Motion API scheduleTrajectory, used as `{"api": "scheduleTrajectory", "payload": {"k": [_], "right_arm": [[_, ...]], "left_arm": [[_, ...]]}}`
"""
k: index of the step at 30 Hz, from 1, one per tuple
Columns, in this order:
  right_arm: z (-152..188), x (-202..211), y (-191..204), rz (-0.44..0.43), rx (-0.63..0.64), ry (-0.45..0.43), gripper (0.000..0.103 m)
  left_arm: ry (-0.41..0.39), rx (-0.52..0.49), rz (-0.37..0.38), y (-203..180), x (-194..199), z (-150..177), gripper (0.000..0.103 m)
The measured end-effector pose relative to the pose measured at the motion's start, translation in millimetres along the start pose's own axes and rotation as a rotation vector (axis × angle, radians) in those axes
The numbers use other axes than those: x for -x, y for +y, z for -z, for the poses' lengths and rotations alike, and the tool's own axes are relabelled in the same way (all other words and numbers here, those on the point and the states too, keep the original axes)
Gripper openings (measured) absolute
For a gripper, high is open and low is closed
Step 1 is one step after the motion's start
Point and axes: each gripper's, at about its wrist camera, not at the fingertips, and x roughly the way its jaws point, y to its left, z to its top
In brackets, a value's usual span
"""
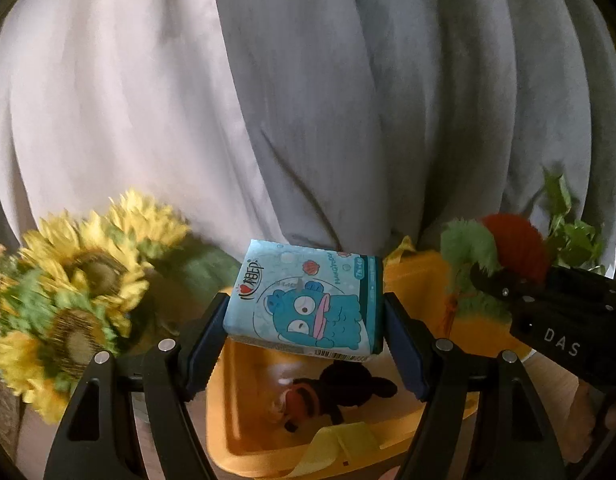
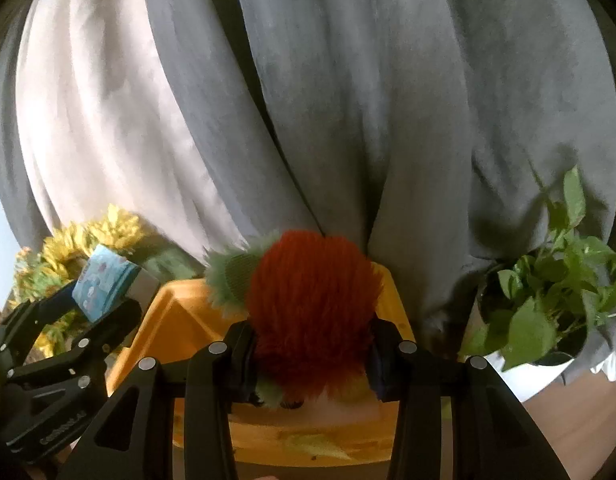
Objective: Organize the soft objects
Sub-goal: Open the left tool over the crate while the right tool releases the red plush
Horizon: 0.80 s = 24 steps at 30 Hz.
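The blue tissue pack [image 1: 304, 300] sits frame centre, pinched by the left tongs [image 1: 304, 312] above the yellow bin [image 1: 248, 432], likely poised for dropping in. Right tongs [image 2: 311, 356] clamp a red-green plush [image 2: 308, 312] over that bin too.

Tissue pack [image 1: 308, 300]: glossy printed plastic film. Plush [image 2: 311, 312] above bin [image 1: 423, 280]: shaggy red and green pile. Bin: smooth yellow plastic. Curtains [image 1: 347, 100] behind bin: matt cloth. Gripper fingers [image 1: 206, 344]: matt black plastic.
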Motion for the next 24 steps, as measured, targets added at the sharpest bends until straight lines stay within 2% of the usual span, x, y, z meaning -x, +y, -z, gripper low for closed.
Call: {"api": "scheduleTrajectory", "payload": {"k": [13,15,17,19,24], "right_arm": [[5,-58,-4,0.016,0.006,0.159,0.044],[6,-60,-3,0.016,0.005,0.166,0.046],[7,-62,-4,0.013,0.001,0.177,0.056],[8,-63,-6,0.014,-0.008,0.180,0.060],[8,-59,-6,0.021,-0.011,0.169,0.060]], "left_arm": [[0.135,-0.031,0.024,1,-53,14,0.074],[0.150,-0.035,0.030,1,-57,15,0.074],[0.160,-0.036,0.037,1,-58,16,0.075],[0.160,-0.035,0.036,0,-58,16,0.080],[0.148,-0.021,0.044,1,-53,15,0.087]]}}
